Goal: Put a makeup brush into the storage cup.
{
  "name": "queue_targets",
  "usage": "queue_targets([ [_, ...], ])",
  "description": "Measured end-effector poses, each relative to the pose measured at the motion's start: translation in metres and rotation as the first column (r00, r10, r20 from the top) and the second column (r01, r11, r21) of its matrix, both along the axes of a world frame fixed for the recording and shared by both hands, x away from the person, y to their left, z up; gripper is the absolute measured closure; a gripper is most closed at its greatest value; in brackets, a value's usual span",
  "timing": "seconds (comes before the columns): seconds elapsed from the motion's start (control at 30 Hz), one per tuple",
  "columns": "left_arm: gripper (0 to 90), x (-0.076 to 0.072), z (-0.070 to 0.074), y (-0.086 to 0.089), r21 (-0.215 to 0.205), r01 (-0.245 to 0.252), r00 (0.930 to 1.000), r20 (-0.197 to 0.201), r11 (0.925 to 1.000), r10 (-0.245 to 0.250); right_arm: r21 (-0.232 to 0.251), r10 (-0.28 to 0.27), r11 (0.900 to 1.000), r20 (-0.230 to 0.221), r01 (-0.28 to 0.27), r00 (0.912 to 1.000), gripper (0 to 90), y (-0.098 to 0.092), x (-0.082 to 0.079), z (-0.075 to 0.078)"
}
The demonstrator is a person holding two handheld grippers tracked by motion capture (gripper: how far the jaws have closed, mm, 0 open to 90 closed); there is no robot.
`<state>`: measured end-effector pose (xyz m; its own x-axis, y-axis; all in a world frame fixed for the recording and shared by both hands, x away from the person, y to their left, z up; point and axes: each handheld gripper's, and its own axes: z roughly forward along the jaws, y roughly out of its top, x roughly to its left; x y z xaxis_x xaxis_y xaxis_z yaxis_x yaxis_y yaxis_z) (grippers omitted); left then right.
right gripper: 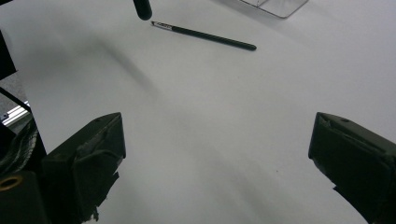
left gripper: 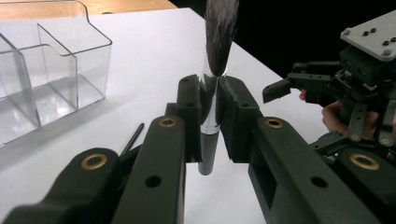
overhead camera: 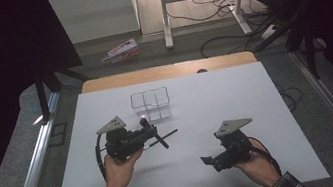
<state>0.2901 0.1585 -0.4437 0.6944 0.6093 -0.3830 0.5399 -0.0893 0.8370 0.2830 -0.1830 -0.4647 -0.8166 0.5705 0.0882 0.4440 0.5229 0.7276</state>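
Observation:
My left gripper (overhead camera: 153,132) is shut on a makeup brush (overhead camera: 162,141) and holds it above the white table top (overhead camera: 236,97). In the left gripper view the two jaws (left gripper: 208,93) press on its silver ferrule, dark bristles (left gripper: 219,32) up, black handle hanging below. A thin black brush (overhead camera: 170,134) lies flat on the table just right of that gripper, also seen as a thin black brush (right gripper: 203,36) in the right gripper view. My right gripper (overhead camera: 210,163) hovers low at the front right, jaws wide open (right gripper: 219,154) and empty, pointing left toward the other hand.
A clear plastic organiser (overhead camera: 151,105) with open compartments stands behind the left gripper, near in the left gripper view as the organiser (left gripper: 46,84). A wooden strip (overhead camera: 166,72) borders the table's far edge. Metal rails run down both sides.

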Motion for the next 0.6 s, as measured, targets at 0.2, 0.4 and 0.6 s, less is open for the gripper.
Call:
queue_targets([
  [0.2,79.0,-0.001,0.002,0.002,0.033,-0.016,0.9998,0.014,0.9993,0.015,-0.011,-0.007,1.000,0.001,0.007,1.0000,2.7,-0.005,-0.001,0.001],
  [0.4,79.0,-0.001,0.005,0.005,0.067,-0.035,0.9989,0.035,0.9971,0.033,-0.019,-0.006,1.000,-0.010,0.005,0.9999,1.8,-0.012,-0.002,0.000],
  [0.6,79.0,0.001,0.007,0.005,0.108,-0.054,0.9974,0.054,0.9926,0.048,-0.018,-0.019,1.000,-0.019,0.018,0.9996,1.5,-0.022,-0.004,-0.001],
])
